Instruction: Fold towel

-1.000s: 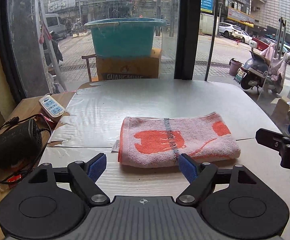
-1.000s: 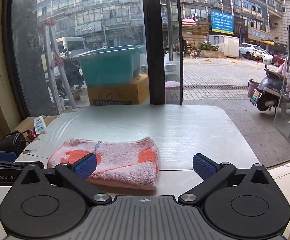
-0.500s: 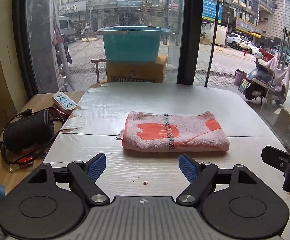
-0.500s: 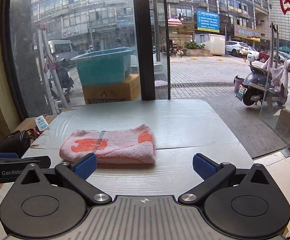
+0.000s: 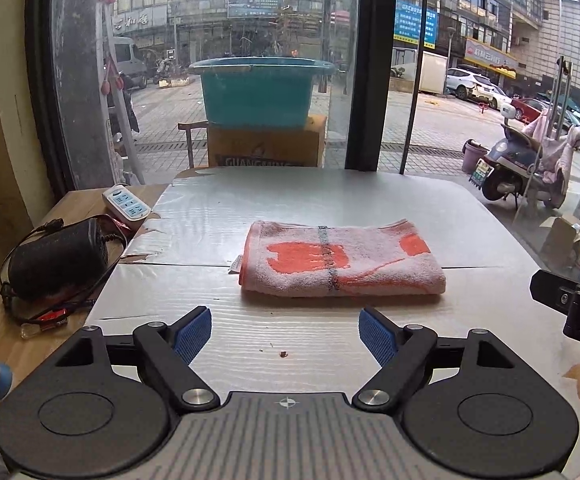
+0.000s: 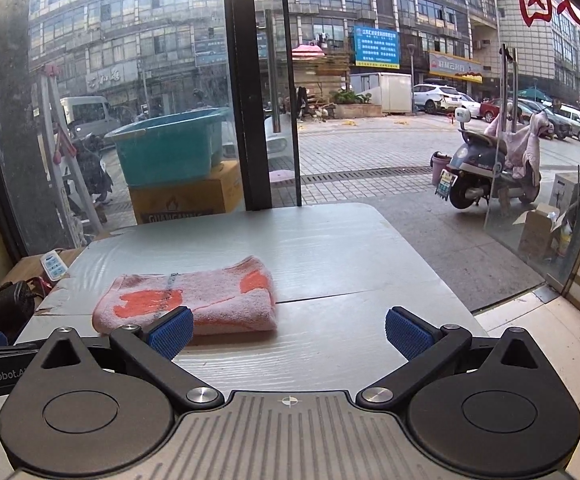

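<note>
Towel (image 5: 342,262) lies folded in a thick rectangle on the table (image 5: 290,204), long axis running left to right, just beyond both tools. Left gripper (image 5: 285,334) faces its near long edge squarely; right gripper (image 6: 289,333) sits off its right end. Both jaws stand apart, empty.

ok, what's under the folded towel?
The towel lies flat on the silver-grey table, across its seam line. A small white tag pokes out at its left edge. Anything between or beneath the folded layers is covered.
</note>
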### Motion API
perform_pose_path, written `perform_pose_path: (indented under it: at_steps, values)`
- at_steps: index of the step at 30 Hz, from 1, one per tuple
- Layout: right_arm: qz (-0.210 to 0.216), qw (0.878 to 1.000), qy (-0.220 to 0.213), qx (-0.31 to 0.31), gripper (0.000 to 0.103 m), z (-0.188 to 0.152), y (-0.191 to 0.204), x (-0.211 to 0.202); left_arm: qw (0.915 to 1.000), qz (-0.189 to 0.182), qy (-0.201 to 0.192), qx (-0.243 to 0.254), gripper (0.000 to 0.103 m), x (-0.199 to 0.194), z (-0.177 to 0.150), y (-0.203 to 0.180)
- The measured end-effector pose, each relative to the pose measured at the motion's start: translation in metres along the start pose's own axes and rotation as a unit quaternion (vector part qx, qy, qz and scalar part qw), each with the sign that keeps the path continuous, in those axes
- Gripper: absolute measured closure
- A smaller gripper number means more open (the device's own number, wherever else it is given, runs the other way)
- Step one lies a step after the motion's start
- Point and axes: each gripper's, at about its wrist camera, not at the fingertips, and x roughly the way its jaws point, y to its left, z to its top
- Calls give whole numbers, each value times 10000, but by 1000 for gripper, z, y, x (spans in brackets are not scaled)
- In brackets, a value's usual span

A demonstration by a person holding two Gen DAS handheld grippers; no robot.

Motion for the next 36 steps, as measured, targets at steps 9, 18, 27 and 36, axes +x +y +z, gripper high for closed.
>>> perform_pose_path:
  at_steps: [9,18,27,36]
  values:
    - [-25,10000,-21,-69,0,3,6,4,9999,27,40,-158,21,5,2,7]
    - [-51,10000,71,-18,0,1,4,10,9999,-46,62,-129,21,4,2,3]
    - [-103,9998,143,-74,0,-1,1,10,9998,-113,165,-83,21,1,-3,-4]
    - [-294,9991,219,-226,0,-6,2,15,9997,25,208,-138,21,1,-3,-4]
